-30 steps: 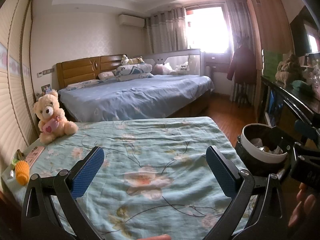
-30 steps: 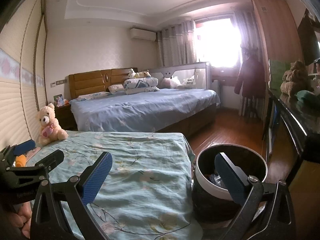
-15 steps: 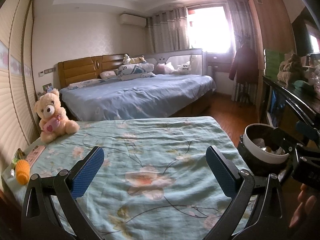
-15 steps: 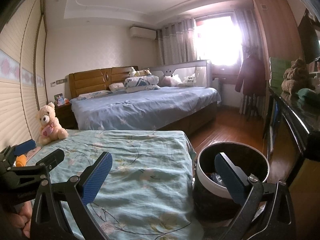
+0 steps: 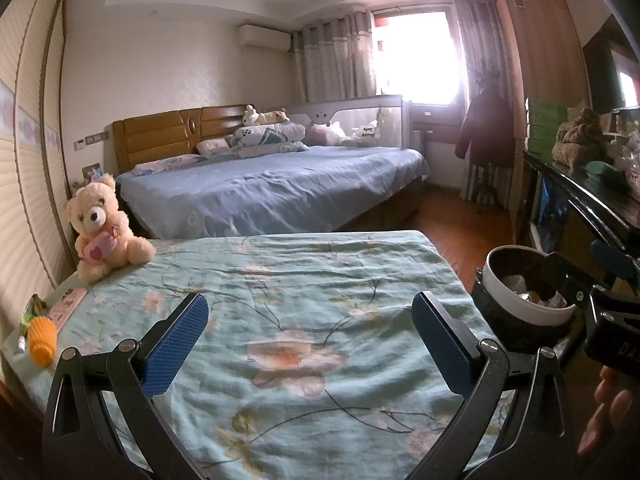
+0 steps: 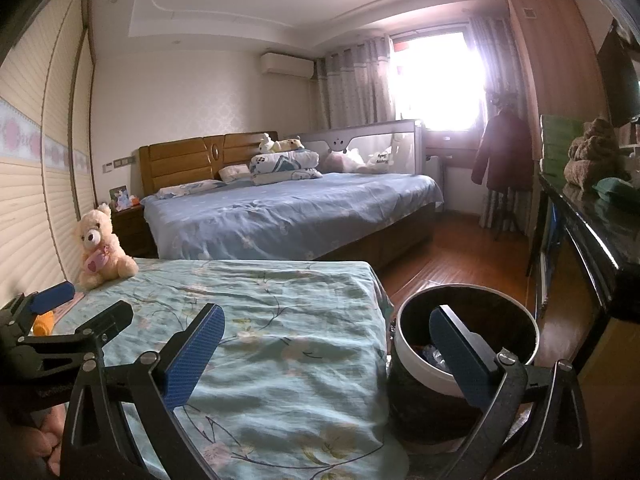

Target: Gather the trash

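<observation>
My left gripper (image 5: 308, 334) hangs open over the floral green sheet (image 5: 296, 292) with nothing between its blue pads. A trash bin (image 5: 524, 308) with a white rim and dark liner stands at the sheet's right edge, crumpled scraps showing inside. My right gripper (image 6: 326, 350) is open too, its right finger over the trash bin (image 6: 464, 360) and its left finger over the sheet (image 6: 260, 320). At the sheet's far left lie an orange bumpy item (image 5: 40, 336), a green wrapper (image 5: 34, 308) and a pink card (image 5: 66, 304). The left gripper (image 6: 60, 320) shows at the right wrist view's left edge.
A cream teddy bear (image 5: 100, 228) sits at the sheet's far left corner. Beyond it stands a large bed with blue bedding (image 5: 272, 188). A dark cabinet (image 5: 580, 208) with clutter on top lines the right wall, with wooden floor (image 6: 460, 252) between it and the beds.
Both views have shifted slightly; the bin sits a touch farther right and lower in the left wrist view. Both grippers stay open and hold nothing.
</observation>
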Demonstrator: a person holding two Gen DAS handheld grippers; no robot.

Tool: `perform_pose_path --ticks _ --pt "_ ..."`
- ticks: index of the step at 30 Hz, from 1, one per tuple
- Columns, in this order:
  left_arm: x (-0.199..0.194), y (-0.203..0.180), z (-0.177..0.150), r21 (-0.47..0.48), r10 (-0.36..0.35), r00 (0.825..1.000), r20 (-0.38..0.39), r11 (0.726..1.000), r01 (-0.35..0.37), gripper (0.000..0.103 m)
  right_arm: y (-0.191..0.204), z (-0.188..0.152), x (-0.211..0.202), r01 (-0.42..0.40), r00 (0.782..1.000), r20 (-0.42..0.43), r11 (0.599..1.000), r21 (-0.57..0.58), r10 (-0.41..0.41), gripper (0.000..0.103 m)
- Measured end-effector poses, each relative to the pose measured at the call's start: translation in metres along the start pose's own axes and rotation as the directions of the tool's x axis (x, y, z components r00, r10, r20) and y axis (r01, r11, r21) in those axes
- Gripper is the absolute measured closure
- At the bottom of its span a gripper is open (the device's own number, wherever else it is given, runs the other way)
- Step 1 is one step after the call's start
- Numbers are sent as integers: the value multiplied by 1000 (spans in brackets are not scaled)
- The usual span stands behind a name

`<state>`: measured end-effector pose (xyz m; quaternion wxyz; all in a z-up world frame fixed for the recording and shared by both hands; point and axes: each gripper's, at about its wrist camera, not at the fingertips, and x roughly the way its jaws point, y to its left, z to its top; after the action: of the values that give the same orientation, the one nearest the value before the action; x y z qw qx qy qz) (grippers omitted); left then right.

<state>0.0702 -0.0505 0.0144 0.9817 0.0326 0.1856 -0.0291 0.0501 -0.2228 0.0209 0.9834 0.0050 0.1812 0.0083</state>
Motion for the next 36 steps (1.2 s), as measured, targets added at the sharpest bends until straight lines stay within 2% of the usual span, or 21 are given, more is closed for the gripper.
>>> perform_pose_path --ticks 36 --pt "0 0 -1 -1 -3 1000 -4 1000 3 0 5 -3 0 -5 1000 -10 1000 -4 5 0"
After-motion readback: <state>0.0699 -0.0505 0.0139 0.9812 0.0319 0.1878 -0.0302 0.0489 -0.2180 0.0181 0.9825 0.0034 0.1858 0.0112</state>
